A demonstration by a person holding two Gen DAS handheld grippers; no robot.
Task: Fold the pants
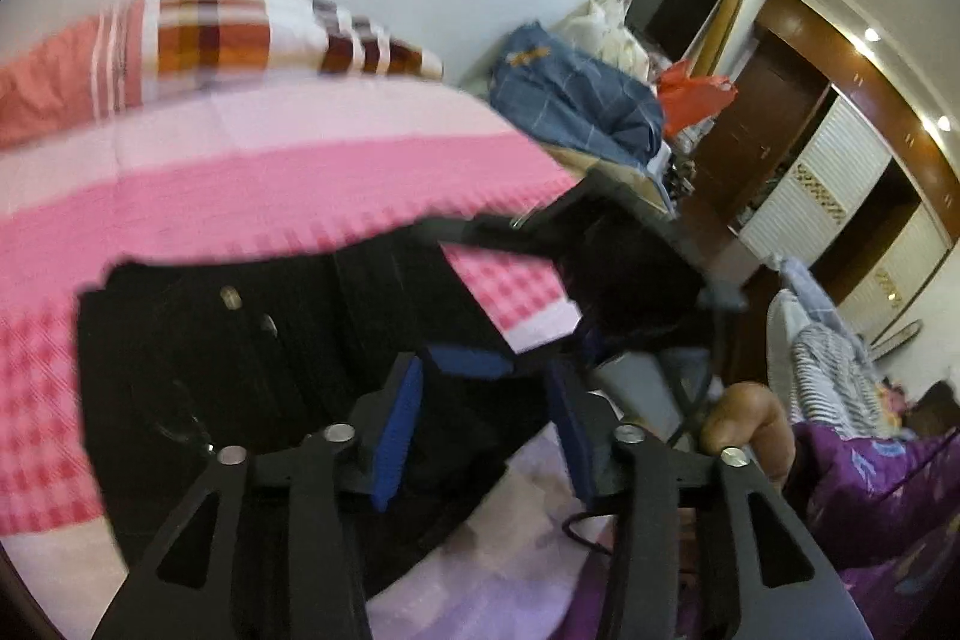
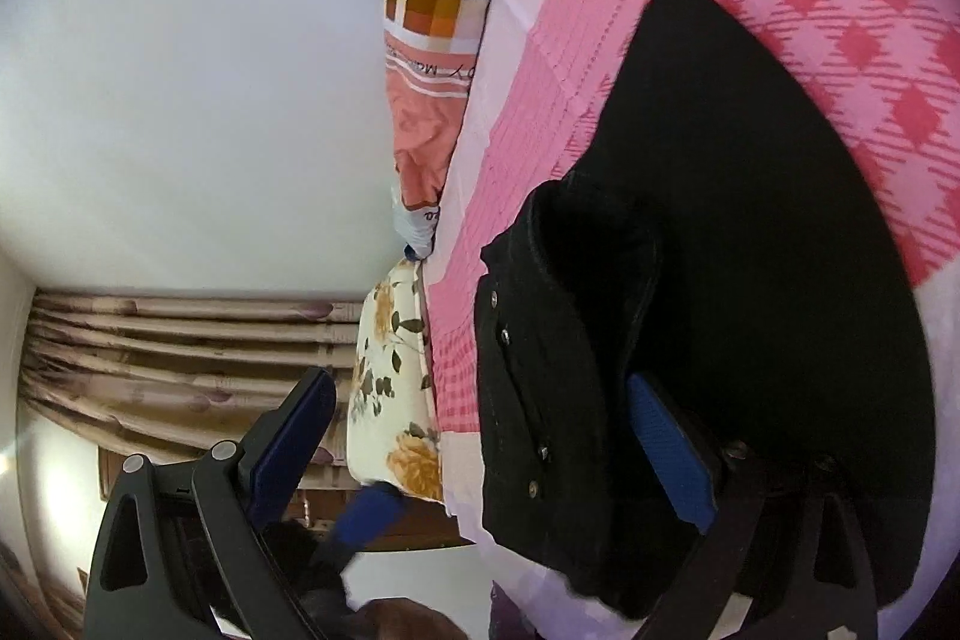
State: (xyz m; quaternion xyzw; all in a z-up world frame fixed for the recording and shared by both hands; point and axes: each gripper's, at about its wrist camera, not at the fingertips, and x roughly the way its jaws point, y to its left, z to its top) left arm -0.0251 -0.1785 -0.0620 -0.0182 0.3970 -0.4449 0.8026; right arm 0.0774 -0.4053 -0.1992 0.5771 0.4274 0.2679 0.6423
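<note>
Black pants [image 1: 252, 370] lie on a pink checked bedspread [image 1: 240, 184], with metal buttons showing near the waistband. My left gripper [image 1: 486, 430] is open just above the pants' near edge, its blue pads apart. In the right wrist view the pants [image 2: 750, 220] lie folded with the buttoned waistband [image 2: 522, 382] toward me. My right gripper [image 2: 480, 436] is open wide; one blue pad rests against the pants, the other hangs off the bed's edge. The other gripper's blue pad [image 2: 369, 514] shows below.
A plaid pillow [image 1: 240, 34] and a floral pillow [image 2: 396, 388] lie at the head of the bed. A blue quilt [image 1: 576, 94] and clutter are piled beyond the bed. A wardrobe [image 1: 840, 196] and curtains [image 2: 180, 358] line the walls.
</note>
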